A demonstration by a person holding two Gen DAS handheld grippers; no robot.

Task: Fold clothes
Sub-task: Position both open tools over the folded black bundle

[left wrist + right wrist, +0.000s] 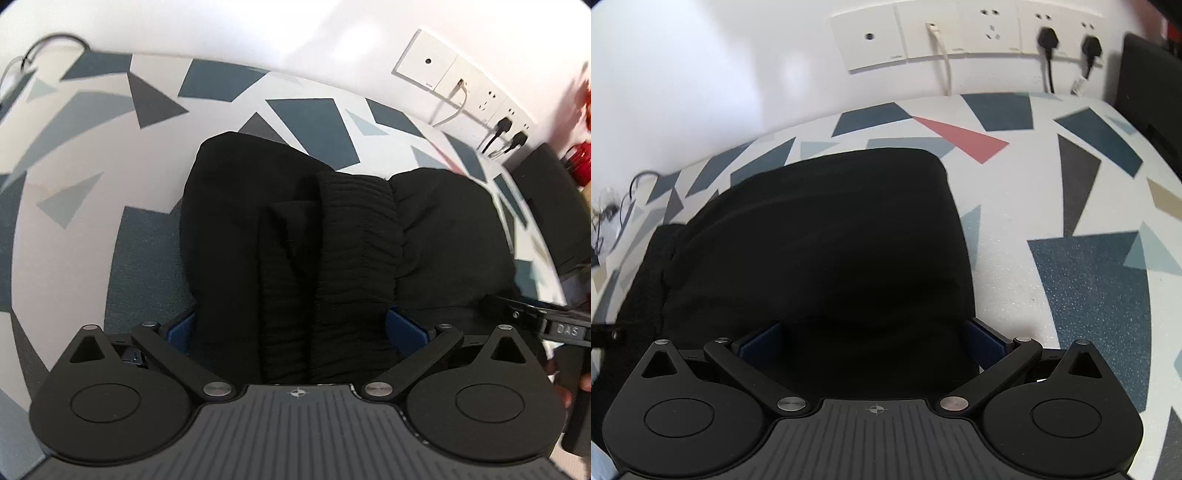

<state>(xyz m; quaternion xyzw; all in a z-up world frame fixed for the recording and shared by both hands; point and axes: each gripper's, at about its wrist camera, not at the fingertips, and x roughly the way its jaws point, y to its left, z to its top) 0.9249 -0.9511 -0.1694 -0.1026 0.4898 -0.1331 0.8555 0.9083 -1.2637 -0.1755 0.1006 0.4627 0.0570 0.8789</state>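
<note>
A black garment [258, 206] lies folded on the patterned table [74, 229], its ribbed elastic waistband [354, 251] running toward the camera. My left gripper [291, 325] is open, its blue pads [181, 332] wide apart on either side of the waistband end. In the right wrist view the same black garment [820, 236] fills the middle. My right gripper [873, 339] is open too, with blue pads [986, 343] spread either side of the cloth's near edge. Part of the right gripper [554, 325] shows at the left view's right edge.
A white wall with socket plates [960, 33], plugged black plugs [1049, 37] and a white cable [942, 62] stands behind the table. A black box [550, 199] and something red [580, 162] sit at the right. Cables [613, 214] lie at the far left.
</note>
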